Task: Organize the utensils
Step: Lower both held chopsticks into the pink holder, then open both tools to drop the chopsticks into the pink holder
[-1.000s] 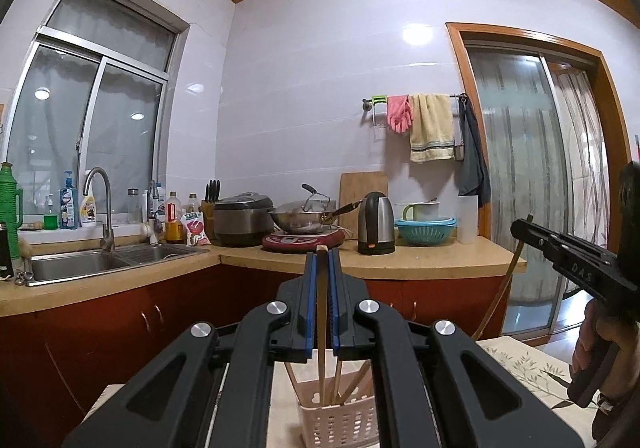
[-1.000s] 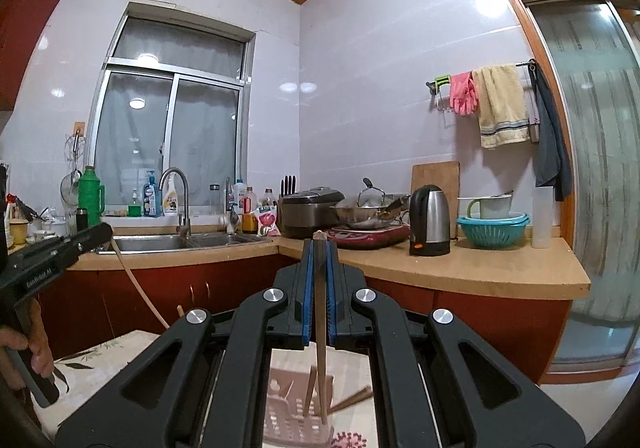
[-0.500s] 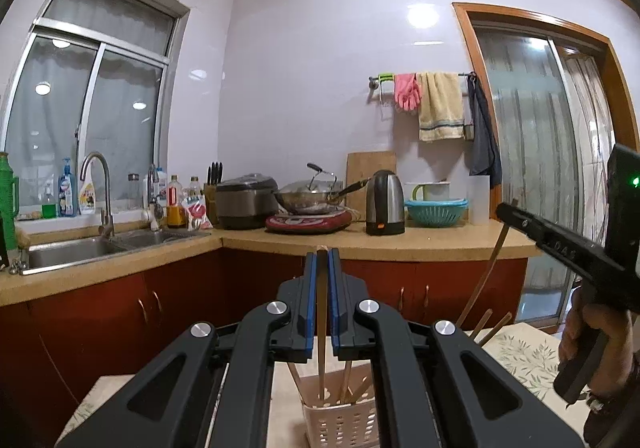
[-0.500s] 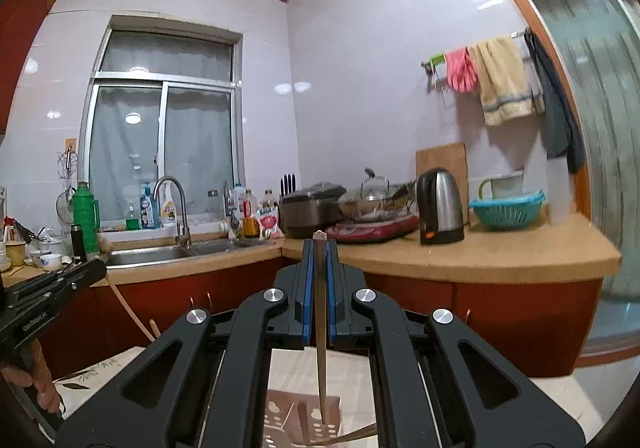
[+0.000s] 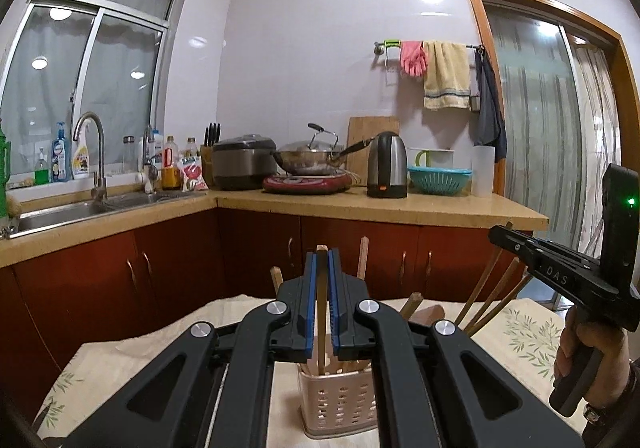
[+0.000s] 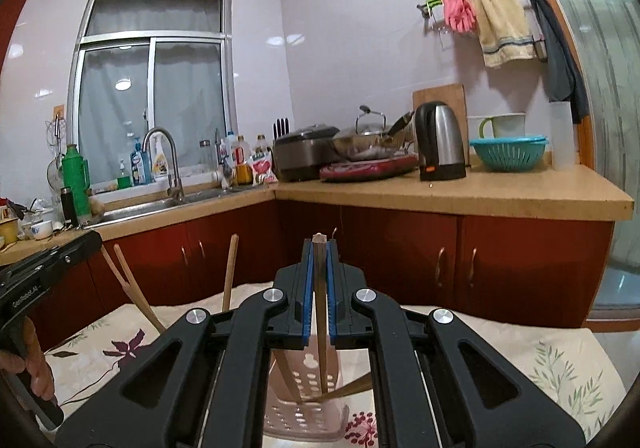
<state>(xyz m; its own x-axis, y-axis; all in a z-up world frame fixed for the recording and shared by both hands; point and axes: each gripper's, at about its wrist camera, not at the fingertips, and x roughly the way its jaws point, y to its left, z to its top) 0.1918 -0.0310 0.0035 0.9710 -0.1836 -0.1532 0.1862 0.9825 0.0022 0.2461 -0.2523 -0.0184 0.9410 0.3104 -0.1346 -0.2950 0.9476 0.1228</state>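
left gripper (image 5: 321, 268) pinches upright wooden chopstick (image 5: 321, 324) | tip inside pink perforated plastic holder (image 5: 340, 404) at 6 o'clock | right gripper (image 6: 319, 268) pinches second wooden chopstick (image 6: 320, 328), long axis vertical, over same holder (image 6: 304, 412) | neither hand clearly nearer

Your left gripper (image 5: 321, 272) sits directly above the utensil holder (image 5: 340, 404), which stands on the table (image 5: 120, 360); a chopstick (image 5: 321, 312) runs upright btwn its pads, lower end inside the holder w/ other sticks. To its right, your right gripper (image 5: 496, 235) reaches in above more sticks leaning out.

From the right wrist view: second chopstick (image 6: 319, 308) upright btwn the pads, tip down in the holder (image 6: 304, 416); left gripper (image 6: 90, 242) at far left.

Behind the table, the L-shaped counter (image 5: 400, 204): sink (image 5: 60, 212) left under the window (image 5: 92, 88), rice cooker (image 5: 244, 166), wok (image 5: 310, 160), kettle (image 5: 387, 164) and colander (image 5: 439, 178) along the back wall. Towel rail (image 5: 428, 45) above, door (image 5: 548, 136) right.
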